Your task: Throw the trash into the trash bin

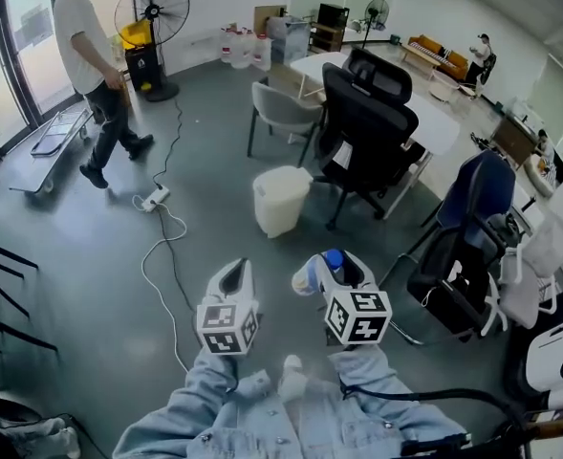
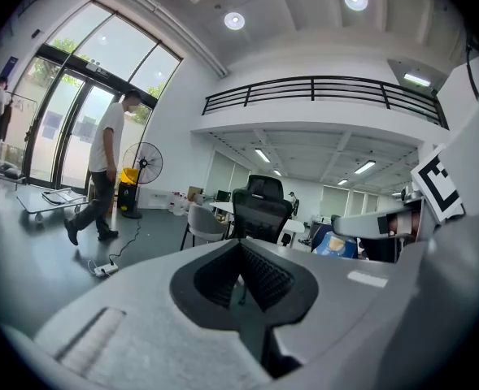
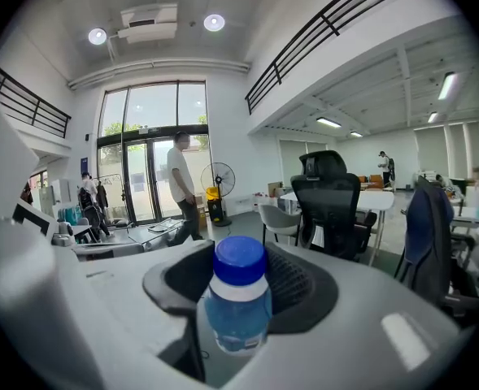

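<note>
Denim-sleeved arms (image 1: 262, 409) are seen lowest in the head view. Well ahead on the grey floor (image 1: 99, 285), the white plastic trash bin (image 1: 281, 199) is stood. The right hand-held gripper (image 1: 343, 268) is clamped on an upright blue-capped clear plastic bottle (image 3: 237, 299). The left hand-held gripper (image 2: 241, 279) is closed, empty. No label print can be read.

Blue-capped blue bottle (image 3: 237, 299), white trash bin (image 1: 279, 199), black chair (image 1: 367, 127), grey floor (image 1: 214, 170)
</note>
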{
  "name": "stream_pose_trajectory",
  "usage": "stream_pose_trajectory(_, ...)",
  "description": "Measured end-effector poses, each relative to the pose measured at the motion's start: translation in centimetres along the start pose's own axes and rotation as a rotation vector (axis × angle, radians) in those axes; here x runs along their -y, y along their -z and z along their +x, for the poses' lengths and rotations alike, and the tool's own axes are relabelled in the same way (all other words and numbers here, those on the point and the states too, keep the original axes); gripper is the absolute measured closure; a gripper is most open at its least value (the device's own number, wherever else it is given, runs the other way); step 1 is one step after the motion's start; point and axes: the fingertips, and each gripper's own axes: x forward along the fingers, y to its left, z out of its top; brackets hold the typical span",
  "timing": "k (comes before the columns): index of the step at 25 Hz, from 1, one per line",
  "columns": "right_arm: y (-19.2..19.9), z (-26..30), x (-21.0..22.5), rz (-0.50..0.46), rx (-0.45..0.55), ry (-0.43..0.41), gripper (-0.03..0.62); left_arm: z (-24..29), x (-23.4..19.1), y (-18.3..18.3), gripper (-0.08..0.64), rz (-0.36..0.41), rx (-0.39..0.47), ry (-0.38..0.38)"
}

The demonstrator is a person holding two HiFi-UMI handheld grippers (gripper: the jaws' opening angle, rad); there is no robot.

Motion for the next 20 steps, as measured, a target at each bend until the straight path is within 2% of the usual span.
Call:
stream_pose_trajectory(10, -0.2, 6.3, 3.9, 0.026, -0.033, -0.005, 0.395, 7.1, -1.3, 0.1, 0.552, 0.006, -0.034, -0.011)
stream_pose_trajectory(20, -3.6, 15.7, 9.0, 0.008, -0.049, -0.036, 0.394, 17.0, -3.4, -1.6, 0.552, -0.028, -0.034, -0.062)
